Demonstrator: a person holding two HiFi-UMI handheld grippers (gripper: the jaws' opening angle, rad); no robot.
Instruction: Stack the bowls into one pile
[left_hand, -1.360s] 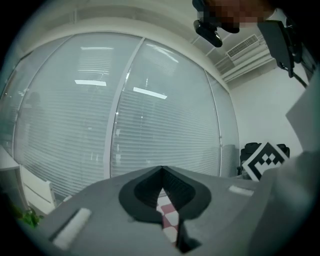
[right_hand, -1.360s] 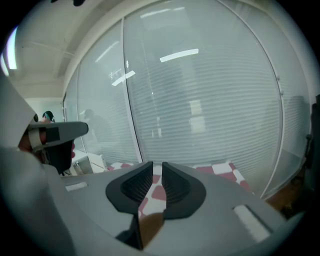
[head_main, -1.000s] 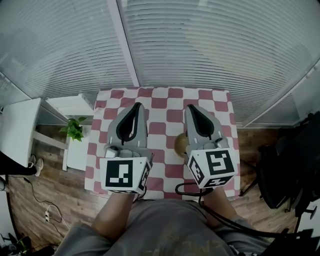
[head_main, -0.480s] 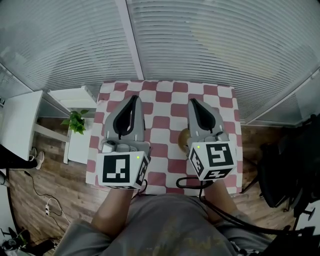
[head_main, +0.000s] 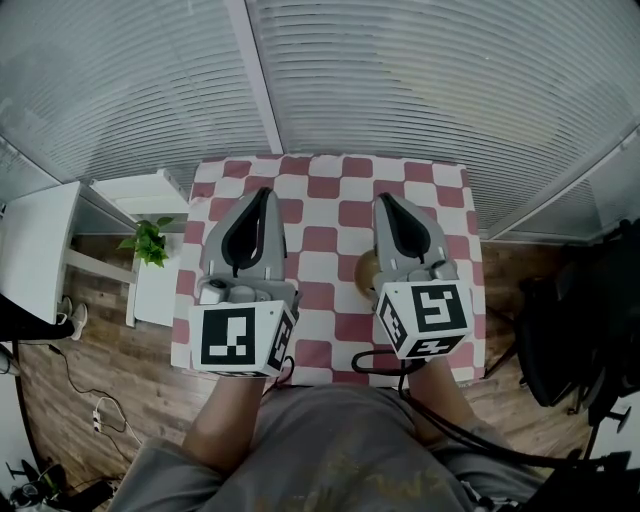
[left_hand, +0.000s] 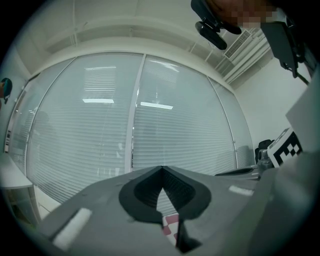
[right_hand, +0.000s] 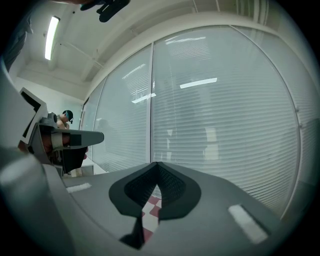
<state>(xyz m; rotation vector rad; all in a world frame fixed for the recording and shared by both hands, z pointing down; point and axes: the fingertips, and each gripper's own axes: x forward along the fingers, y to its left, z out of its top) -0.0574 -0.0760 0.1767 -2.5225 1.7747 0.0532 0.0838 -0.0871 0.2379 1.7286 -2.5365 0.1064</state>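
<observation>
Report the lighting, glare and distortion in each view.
Head view: even, dim light; barrel distortion bows the blinds; the checkered table is sharp. Left gripper view: heavy fisheye, black corners, lamp reflections on the window, the shut left claw soft up close. Right gripper view: same fisheye, a bright ceiling lamp at upper left.

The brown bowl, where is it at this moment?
In the head view, the brown bowl sits on the checkered table, right of centre, just beside the left edge of the right gripper, which hides part of it.
</observation>
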